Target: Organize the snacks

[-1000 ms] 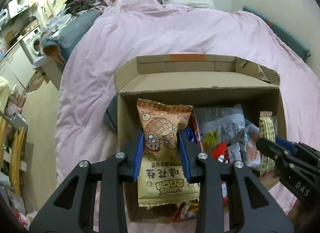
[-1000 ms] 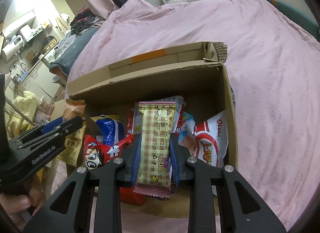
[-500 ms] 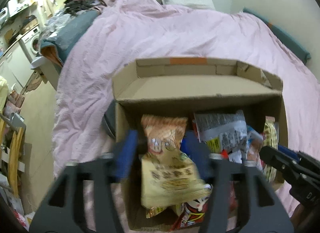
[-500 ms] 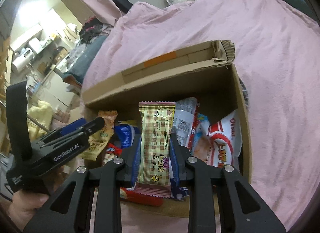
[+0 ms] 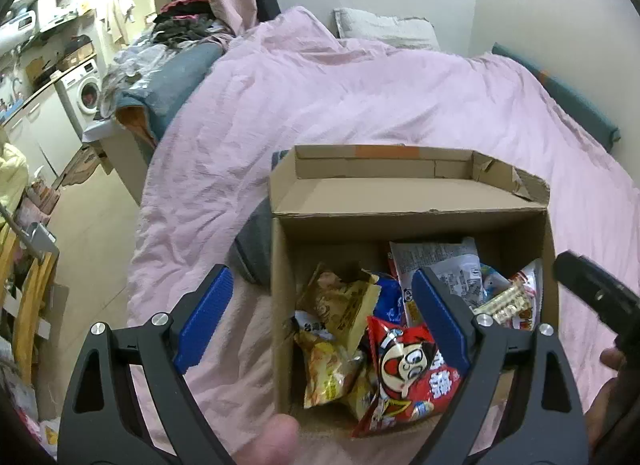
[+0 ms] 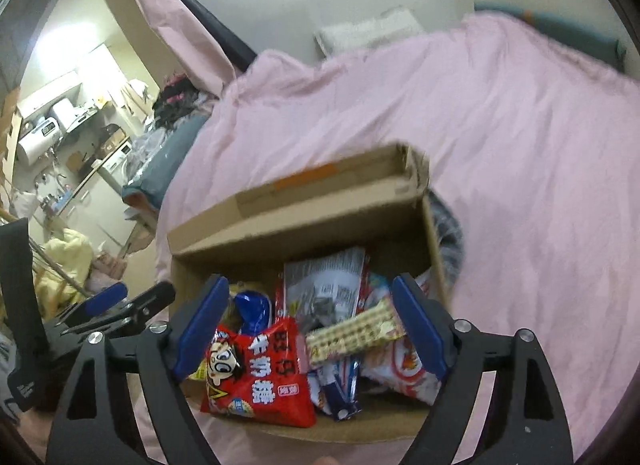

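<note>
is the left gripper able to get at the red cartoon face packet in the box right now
Probably yes. The red packet lies on top of the pile at the near side of the open cardboard box, nothing covering it, and the left gripper hangs just above, jaws opening and empty.

Light: we're getting soft, even indoor light, brightest glare upper left of the right wrist view | Shadow: deep inside the cardboard box (image 5: 408, 221) | Blur: right wrist view smeared, left sharp | Edges: fisheye bending, dark corners.
</note>
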Available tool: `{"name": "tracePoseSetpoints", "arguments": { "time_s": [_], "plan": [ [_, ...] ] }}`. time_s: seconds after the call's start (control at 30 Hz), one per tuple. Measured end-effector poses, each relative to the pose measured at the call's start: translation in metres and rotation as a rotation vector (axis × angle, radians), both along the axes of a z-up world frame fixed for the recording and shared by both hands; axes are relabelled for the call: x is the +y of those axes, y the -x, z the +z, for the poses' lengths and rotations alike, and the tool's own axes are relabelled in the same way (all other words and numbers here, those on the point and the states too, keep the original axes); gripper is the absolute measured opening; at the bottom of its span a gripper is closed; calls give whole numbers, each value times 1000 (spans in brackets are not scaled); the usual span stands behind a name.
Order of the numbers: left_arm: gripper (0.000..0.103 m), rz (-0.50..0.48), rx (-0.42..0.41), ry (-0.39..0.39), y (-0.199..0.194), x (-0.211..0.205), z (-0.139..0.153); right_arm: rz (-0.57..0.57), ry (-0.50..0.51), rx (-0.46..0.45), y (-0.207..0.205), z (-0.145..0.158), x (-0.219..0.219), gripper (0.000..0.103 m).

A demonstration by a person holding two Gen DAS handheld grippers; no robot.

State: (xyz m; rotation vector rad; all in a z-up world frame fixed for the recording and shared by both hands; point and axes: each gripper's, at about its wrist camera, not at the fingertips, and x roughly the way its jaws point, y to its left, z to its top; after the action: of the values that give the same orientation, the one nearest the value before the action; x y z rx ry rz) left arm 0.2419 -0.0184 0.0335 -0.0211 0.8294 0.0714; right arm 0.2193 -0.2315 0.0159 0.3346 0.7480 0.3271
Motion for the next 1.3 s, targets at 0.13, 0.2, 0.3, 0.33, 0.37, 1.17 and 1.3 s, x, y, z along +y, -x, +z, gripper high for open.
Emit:
{"name": "tracePoseSetpoints", "arguments": {
  "time_s": [0.13, 0.2, 0.3, 0.33, 0.37, 1.17, 1.3],
  "plan": [
    [89, 3, -23, 36, 18, 10, 8, -29, 52, -65, 21, 17, 0, 96],
    [90, -1, -33, 32, 30, 13, 11, -53, 63, -72, 32, 22, 0, 99],
    [91, -23, -32, 11, 46, 15, 10, -51, 99, -72, 47, 27, 5, 100],
    [91, -25, -35, 8, 52, 16, 10, -45, 110, -77, 51, 28, 7, 101],
    [91, -24, -38, 5, 59, 19, 11, -39, 116, -81, 58, 30, 9, 101],
    [103, 4, -144, 81, 185, 51, 6, -58, 157, -74, 168, 7, 24, 103],
    [103, 2, -144, 69, 185, 48, 0, -47, 212, -100, 172, 2, 35, 103]
  ]
}}
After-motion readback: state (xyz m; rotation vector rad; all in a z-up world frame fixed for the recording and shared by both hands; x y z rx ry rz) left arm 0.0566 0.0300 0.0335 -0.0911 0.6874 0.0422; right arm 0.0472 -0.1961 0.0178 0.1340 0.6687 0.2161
